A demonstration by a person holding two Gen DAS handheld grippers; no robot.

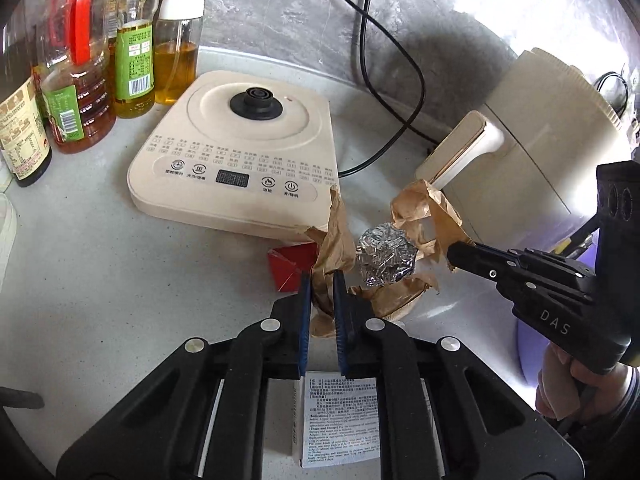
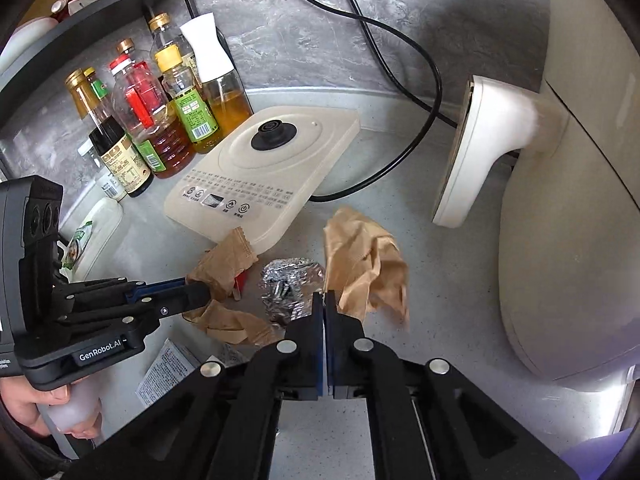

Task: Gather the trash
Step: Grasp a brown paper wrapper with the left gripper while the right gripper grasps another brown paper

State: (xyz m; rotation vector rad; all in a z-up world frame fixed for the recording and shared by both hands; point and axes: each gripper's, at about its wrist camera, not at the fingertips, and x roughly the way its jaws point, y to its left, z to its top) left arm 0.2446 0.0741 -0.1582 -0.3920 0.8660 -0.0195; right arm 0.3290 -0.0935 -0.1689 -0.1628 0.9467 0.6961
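A crumpled brown paper bag (image 1: 334,248) lies on the grey counter in front of the cooktop, wrapped around a ball of silver foil (image 1: 385,256). My left gripper (image 1: 321,280) is shut on the bag's left flap; it shows in the right wrist view (image 2: 196,292). My right gripper (image 2: 324,300) is shut on the bag's right flap (image 2: 360,268), beside the foil ball (image 2: 290,284); it shows in the left wrist view (image 1: 454,250). A red paper scrap (image 1: 290,270) lies left of the bag. A printed leaflet (image 1: 340,420) lies under my left gripper.
A cream induction cooktop (image 1: 236,152) with a black cable (image 1: 400,80) sits behind the trash. Several oil and sauce bottles (image 1: 80,92) stand at the back left. A cream air fryer (image 2: 560,200) with its handle (image 2: 476,148) stands on the right.
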